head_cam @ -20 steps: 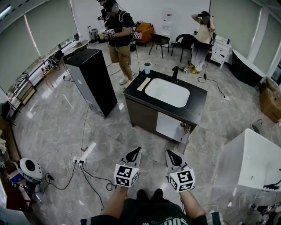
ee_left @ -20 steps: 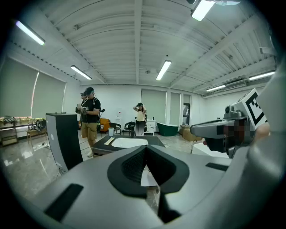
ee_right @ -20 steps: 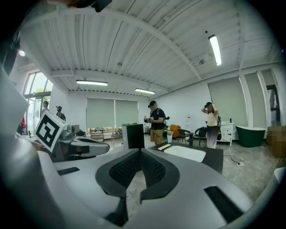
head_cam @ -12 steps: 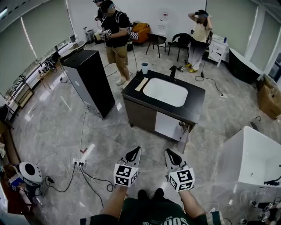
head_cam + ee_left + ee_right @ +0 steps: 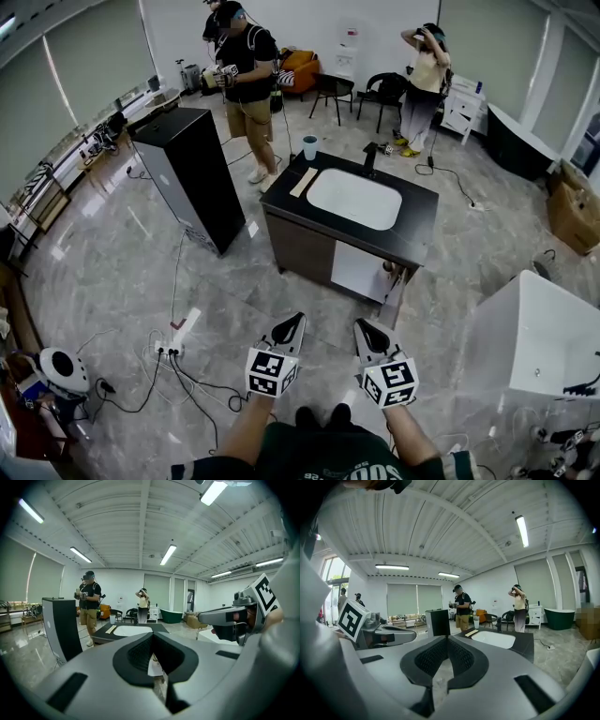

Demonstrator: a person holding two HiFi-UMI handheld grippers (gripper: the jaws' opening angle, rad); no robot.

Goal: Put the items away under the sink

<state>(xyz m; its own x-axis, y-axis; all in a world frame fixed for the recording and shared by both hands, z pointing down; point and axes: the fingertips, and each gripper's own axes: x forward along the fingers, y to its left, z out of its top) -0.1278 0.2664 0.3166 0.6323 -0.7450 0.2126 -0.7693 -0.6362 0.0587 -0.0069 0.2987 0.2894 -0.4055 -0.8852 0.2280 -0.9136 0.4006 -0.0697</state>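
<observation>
The dark sink cabinet (image 5: 281,202) stands a few steps ahead, with a white basin, a black faucet (image 5: 372,157) and a pale door (image 5: 359,272) on its near side. On its top sit a light blue cup (image 5: 309,146) and a flat wooden strip (image 5: 305,181). My left gripper (image 5: 288,330) and right gripper (image 5: 368,336) hover side by side over the floor, well short of the cabinet. Both are shut and hold nothing. The left gripper view shows my left gripper (image 5: 153,641) aimed at the cabinet (image 5: 101,638). My right gripper (image 5: 447,641) faces the basin (image 5: 494,639).
A tall black cabinet (image 5: 192,173) stands left of the sink. A power strip with cables (image 5: 178,337) lies on the floor at the left. A white tub (image 5: 539,347) is at the right. Two people (image 5: 246,75) (image 5: 427,80) stand behind, near chairs.
The head view has drifted slightly. Both grippers stay shut in the same spot in front of me. The person in black has shifted a little.
</observation>
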